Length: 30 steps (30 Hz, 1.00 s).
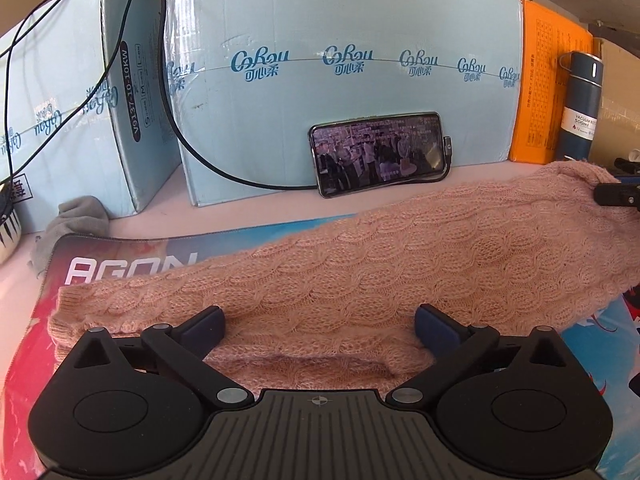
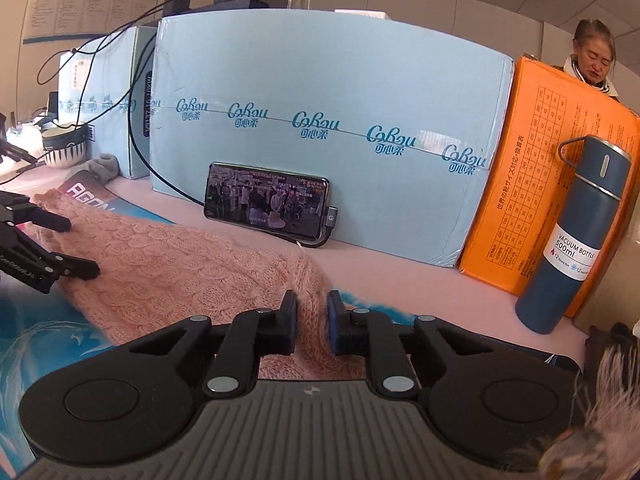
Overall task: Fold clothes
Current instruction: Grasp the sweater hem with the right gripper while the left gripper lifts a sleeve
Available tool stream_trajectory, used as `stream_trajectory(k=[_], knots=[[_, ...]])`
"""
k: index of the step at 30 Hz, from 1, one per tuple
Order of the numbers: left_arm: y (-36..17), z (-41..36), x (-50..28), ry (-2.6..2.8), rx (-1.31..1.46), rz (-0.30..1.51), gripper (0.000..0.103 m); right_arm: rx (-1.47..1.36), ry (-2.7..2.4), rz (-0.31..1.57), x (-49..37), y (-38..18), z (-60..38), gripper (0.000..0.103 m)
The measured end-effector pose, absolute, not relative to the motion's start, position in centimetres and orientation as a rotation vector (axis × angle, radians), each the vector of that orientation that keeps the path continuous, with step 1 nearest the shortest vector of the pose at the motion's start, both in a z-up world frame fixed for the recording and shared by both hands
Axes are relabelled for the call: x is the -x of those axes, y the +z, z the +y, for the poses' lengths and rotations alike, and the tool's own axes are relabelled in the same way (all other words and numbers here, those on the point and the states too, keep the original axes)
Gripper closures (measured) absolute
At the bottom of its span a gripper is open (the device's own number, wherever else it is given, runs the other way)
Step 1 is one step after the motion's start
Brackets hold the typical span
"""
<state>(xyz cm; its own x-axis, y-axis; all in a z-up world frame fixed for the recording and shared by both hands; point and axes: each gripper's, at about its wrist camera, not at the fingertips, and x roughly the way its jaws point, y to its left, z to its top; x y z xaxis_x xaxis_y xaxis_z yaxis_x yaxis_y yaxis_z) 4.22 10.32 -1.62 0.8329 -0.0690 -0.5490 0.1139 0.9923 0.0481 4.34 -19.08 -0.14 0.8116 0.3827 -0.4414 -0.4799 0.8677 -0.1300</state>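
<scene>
Fuzzy cable-knit sweater [image 1: 360,264], matt (plastic) gripper [image 2: 313,320], glossy phone [image 1: 378,152]

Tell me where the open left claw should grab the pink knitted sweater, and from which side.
Probably the ribbed cuff end of the pink knitted sweater, lying flat on the printed mat between the spread fingers of the left claw. Come down from above and the near side, pinching the near edge. The right claw already pinches the opposite end.

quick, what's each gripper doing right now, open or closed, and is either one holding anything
Left gripper: open, jaws wide over the pink sweater, gripping nothing.
Right gripper: closed, pinching a fold of the pink sweater.
</scene>
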Motion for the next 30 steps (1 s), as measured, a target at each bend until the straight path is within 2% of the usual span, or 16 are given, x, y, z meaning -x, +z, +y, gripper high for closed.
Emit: stream_trajectory(k=[4,9,14,15,16,18,21,30], knots=[[-0.2,9.2,-2.5,-0.170,-0.159,0.427,0.001,0.206,0.506,0.365,-1.1,0.0,-20.0,0.089],[0.6,6.0,-1.6,-0.293,-0.466,0.306,0.001,0.207,0.563,0.320,2.9,-0.5,-20.8,0.090],[0.9,4.2,-1.6,-0.407,-0.647,0.300,0.001,0.224,0.586,0.314,5.5,-1.0,-21.4,0.091],[0.7,4.1,-1.6,-0.430,-0.673,0.309,0.004,0.220,0.583,0.312,5.8,-1.1,-21.6,0.091],[0.5,3.9,-1.2,-0.466,-0.701,0.309,0.012,0.213,0.581,0.309,6.1,-1.1,-21.7,0.091],[-0.3,3.7,0.0,-0.558,-0.787,0.285,0.099,0.203,0.577,0.303,6.6,-1.0,-22.0,0.091],[-0.8,3.5,2.9,-0.559,-0.862,0.227,0.098,0.205,0.578,0.296,7.3,-1.0,-22.1,0.091],[-0.6,3.7,11.6,-0.582,-0.784,0.248,0.097,0.204,0.566,0.318,11.2,-1.9,-23.4,0.091]])
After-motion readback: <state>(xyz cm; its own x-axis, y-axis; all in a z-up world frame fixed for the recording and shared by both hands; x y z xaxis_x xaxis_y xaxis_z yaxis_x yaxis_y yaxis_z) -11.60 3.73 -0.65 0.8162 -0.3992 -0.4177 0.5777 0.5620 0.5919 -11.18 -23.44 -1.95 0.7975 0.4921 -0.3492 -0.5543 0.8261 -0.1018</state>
